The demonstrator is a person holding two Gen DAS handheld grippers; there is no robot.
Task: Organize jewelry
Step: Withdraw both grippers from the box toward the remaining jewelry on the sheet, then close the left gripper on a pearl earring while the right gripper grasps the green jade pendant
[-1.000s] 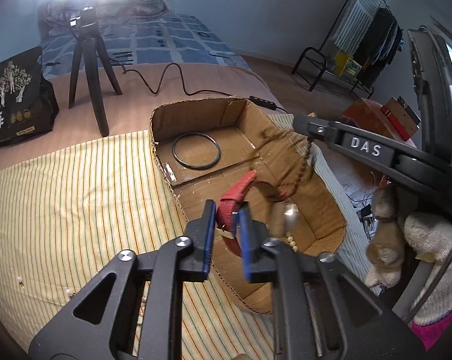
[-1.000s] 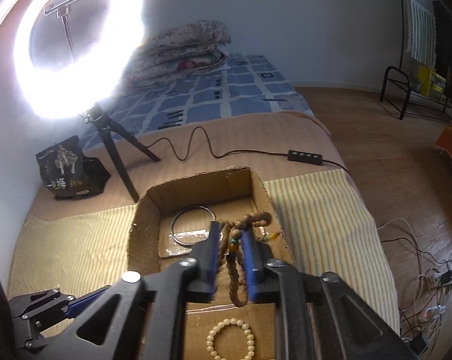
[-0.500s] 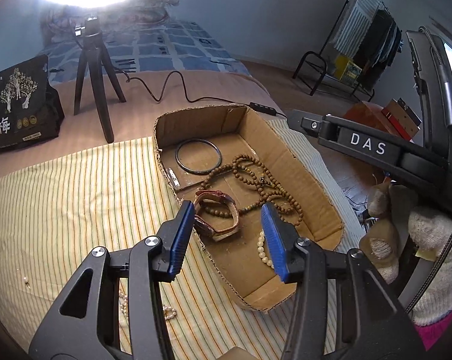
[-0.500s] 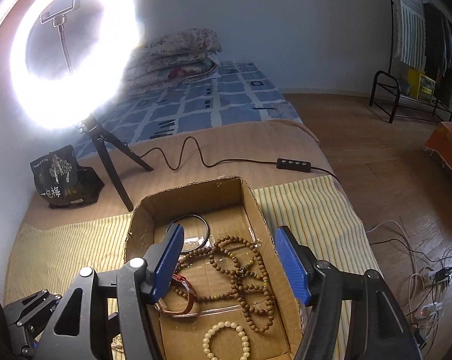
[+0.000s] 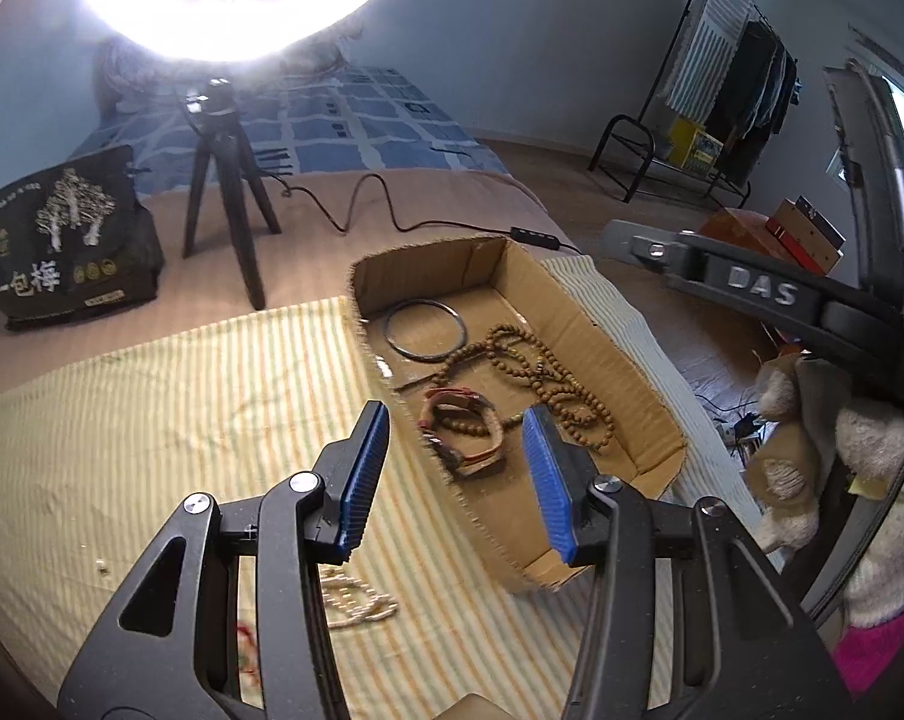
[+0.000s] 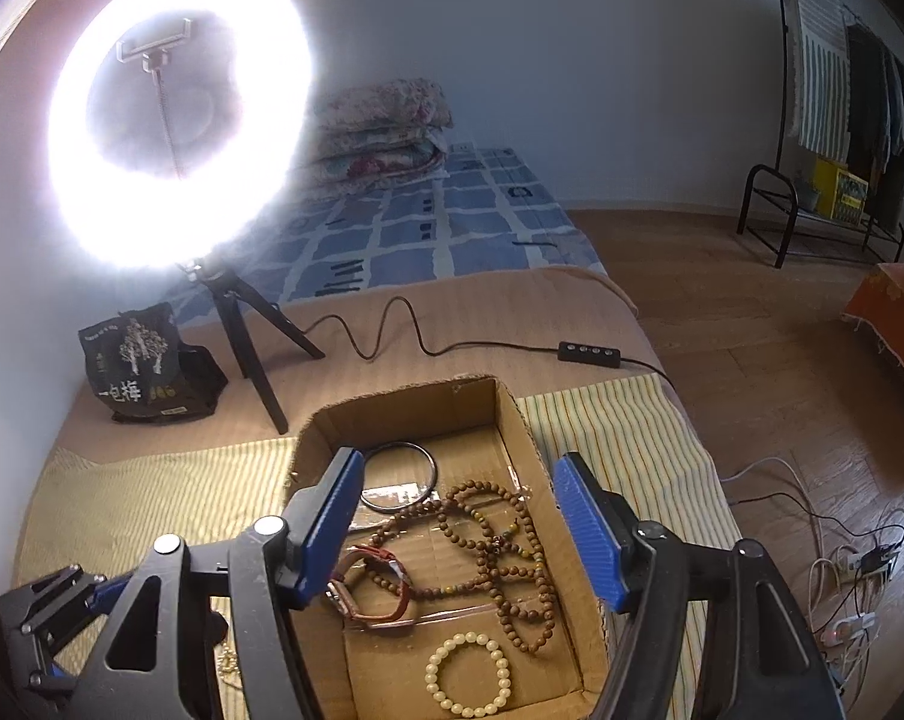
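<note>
Jewelry lies gathered in the shallow open brown cardboard box (image 5: pixel 608 360) on the yellow striped cloth (image 5: pixel 152 408) spread over the bed. In the left wrist view, the left gripper (image 5: pixel 455 474) hangs over the box's near side with its blue-padded fingers (image 5: pixel 362 474) spread wide and holding nothing; one second ago they pinched the red leather strap watch (image 5: pixel 461 441), which now rests on the box floor, coiled on its side. Beside it lie the long brown wooden bead necklace (image 5: pixel 548 372) and the thin black ring bangle (image 5: pixel 425 330). A pale bead strand (image 5: pixel 356 603) lies outside the box on the cloth, near the gripper's body. The other tool's arm reads "DAS" (image 5: pixel 761 288), and the black bag (image 5: pixel 62 240) by the tripod (image 5: pixel 227 180) carries the characters "一包梅".

In the right wrist view, the right gripper (image 6: pixel 461 531) hovers above the box (image 6: pixel 512 414), fingers (image 6: pixel 590 528) likewise wide apart and empty; a second ago they were pressed on the bead necklace (image 6: pixel 500 564), which now sprawls across the box floor, touching the watch (image 6: pixel 371 588). A cream round-bead bracelet (image 6: pixel 467 675) lies near the front wall, the black bangle (image 6: pixel 401 477) toward the back. The lit ring light (image 6: pixel 176 114) glares behind.
</note>
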